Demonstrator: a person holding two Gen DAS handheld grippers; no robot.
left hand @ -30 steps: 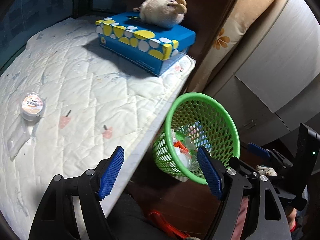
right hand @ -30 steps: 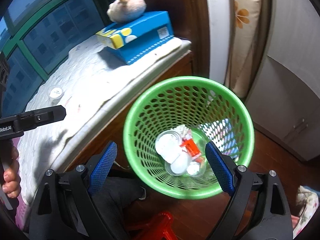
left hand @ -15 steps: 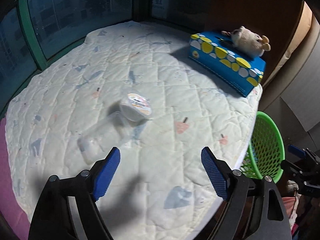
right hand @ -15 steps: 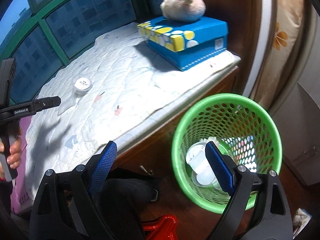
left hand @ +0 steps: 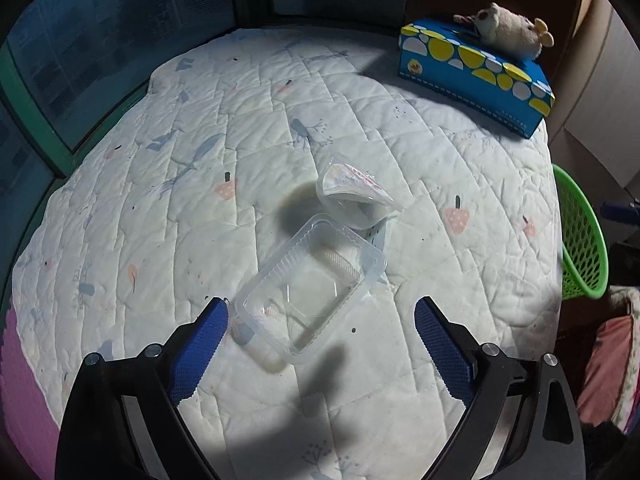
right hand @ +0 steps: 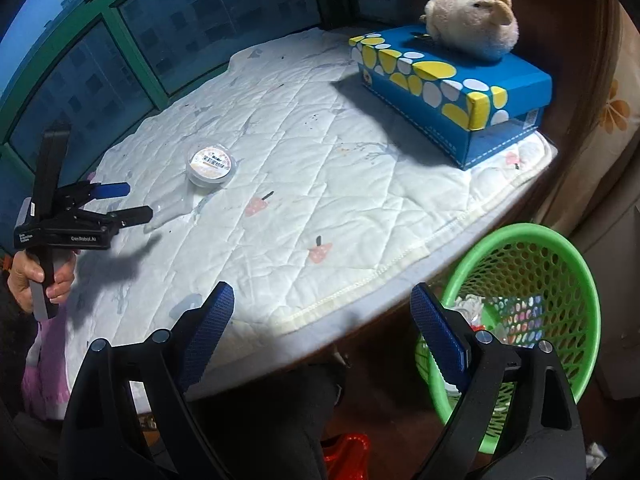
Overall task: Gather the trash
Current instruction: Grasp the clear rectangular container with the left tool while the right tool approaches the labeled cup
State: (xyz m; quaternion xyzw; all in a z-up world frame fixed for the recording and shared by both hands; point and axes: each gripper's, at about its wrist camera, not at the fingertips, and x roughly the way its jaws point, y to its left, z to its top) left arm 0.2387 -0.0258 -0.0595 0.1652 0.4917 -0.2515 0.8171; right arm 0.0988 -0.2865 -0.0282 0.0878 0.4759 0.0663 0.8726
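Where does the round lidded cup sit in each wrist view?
Left wrist: cup at centre, tipped on the quilt, just beyond the clear tray.
Right wrist: cup left of centre on the quilt.
Shared landmark: blue box with plush toy, upper right in both.

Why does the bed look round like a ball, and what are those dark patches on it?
Left wrist view: the fisheye lens bulges the quilted mattress and darkens the corners; the dark patches are shadows near the clear plastic tray. Right wrist view: same bending curves the window frame; the blue box casts a hard shadow.
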